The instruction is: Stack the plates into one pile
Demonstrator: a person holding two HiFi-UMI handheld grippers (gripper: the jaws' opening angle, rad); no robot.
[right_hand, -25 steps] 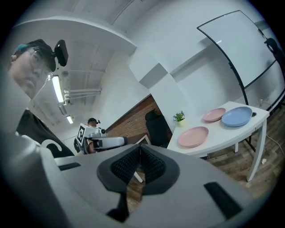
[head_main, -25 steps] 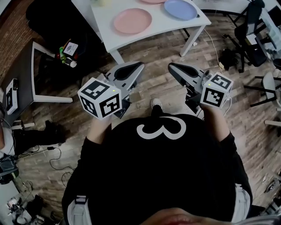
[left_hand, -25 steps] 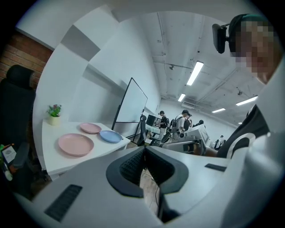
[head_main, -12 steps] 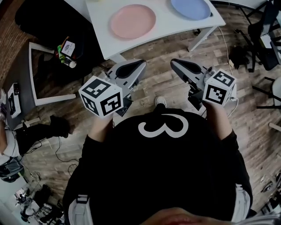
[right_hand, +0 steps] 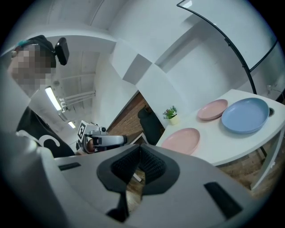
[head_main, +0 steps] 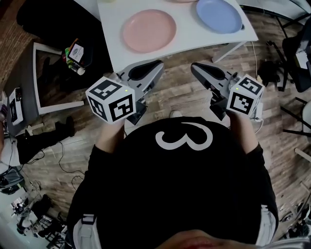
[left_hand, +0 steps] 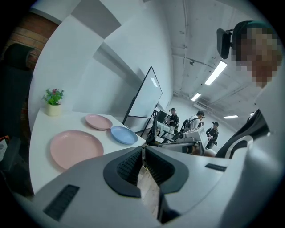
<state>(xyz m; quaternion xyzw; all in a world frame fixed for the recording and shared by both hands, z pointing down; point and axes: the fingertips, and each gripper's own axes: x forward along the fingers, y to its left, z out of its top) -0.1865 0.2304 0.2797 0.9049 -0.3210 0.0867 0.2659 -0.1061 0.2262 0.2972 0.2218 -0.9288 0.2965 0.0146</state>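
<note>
Three plates lie apart on the white table [head_main: 194, 41]: a large pink plate [head_main: 148, 30] nearest, a blue plate [head_main: 218, 14] to its right, and a second pink plate [left_hand: 99, 121] further back. The same large pink plate [right_hand: 181, 140], blue plate [right_hand: 245, 116] and far pink plate [right_hand: 213, 109] appear in the right gripper view. My left gripper [head_main: 151, 68] and right gripper [head_main: 197, 69] hang side by side in front of my body, short of the table's near edge. Both are shut with nothing between the jaws.
A small potted plant [left_hand: 53, 102] stands at the table's far corner. A low grey side table [head_main: 34, 82] with small items is at the left, with cables on the wood floor. A whiteboard [left_hand: 144, 100] and several people stand beyond the table.
The table and plates have slid lower and nearer in the head view. Both grippers stay shut and hold their place in front of my body.
</note>
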